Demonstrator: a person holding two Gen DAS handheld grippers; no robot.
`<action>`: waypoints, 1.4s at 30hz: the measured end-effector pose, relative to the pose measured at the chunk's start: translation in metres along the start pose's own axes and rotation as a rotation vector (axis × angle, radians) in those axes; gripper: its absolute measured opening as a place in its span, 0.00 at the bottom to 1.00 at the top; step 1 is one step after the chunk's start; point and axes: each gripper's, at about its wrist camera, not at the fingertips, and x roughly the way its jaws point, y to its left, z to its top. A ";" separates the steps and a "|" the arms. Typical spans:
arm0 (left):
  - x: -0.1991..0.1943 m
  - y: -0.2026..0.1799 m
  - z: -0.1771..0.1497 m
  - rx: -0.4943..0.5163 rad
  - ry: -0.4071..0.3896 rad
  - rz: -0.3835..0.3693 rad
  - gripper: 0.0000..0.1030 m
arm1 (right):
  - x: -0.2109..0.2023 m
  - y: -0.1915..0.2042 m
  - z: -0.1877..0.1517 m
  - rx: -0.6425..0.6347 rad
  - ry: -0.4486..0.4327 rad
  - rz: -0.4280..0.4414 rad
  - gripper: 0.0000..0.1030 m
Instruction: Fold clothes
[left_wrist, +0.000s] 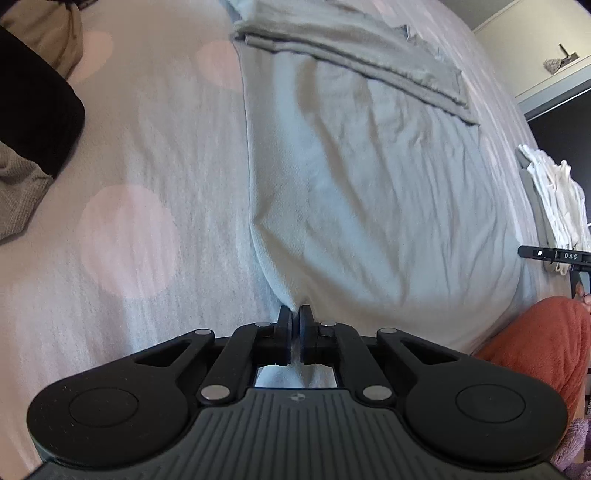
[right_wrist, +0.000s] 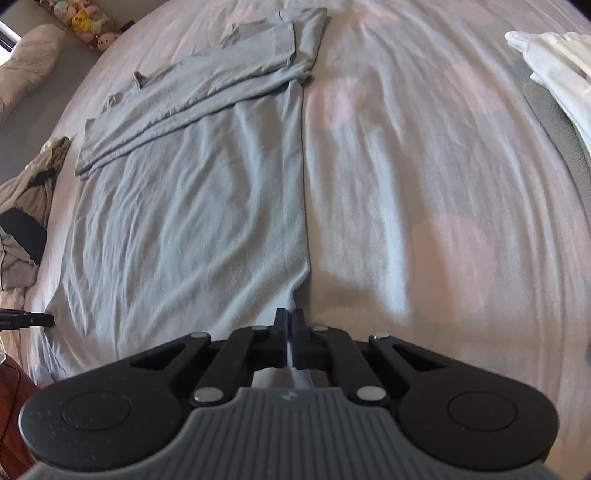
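A light grey long-sleeved shirt (left_wrist: 369, 177) lies flat on the bed, its sleeves folded across the upper body. It also shows in the right wrist view (right_wrist: 192, 206). My left gripper (left_wrist: 295, 314) is shut on the shirt's near left hem corner. My right gripper (right_wrist: 289, 316) is shut on the near right hem corner. The right gripper's tip (left_wrist: 543, 254) shows at the right edge of the left wrist view, and the left gripper's tip (right_wrist: 29, 319) at the left edge of the right wrist view.
The bed sheet (right_wrist: 424, 184) is pale with pink dots. White folded clothes (right_wrist: 554, 59) lie at the far right. A pile of brown, black and grey clothes (right_wrist: 26, 206) lies at the left. An orange fleece-clad body (left_wrist: 546, 350) is near the bed edge.
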 end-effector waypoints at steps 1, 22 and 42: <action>-0.006 0.000 0.000 -0.004 -0.030 -0.009 0.02 | -0.003 -0.001 0.000 0.001 -0.017 0.000 0.02; -0.025 0.002 0.045 0.074 -0.222 0.141 0.09 | 0.012 0.048 0.063 -0.188 -0.225 -0.182 0.13; 0.031 -0.091 -0.020 0.837 0.078 0.289 0.45 | 0.039 0.104 -0.016 -0.947 0.112 -0.127 0.44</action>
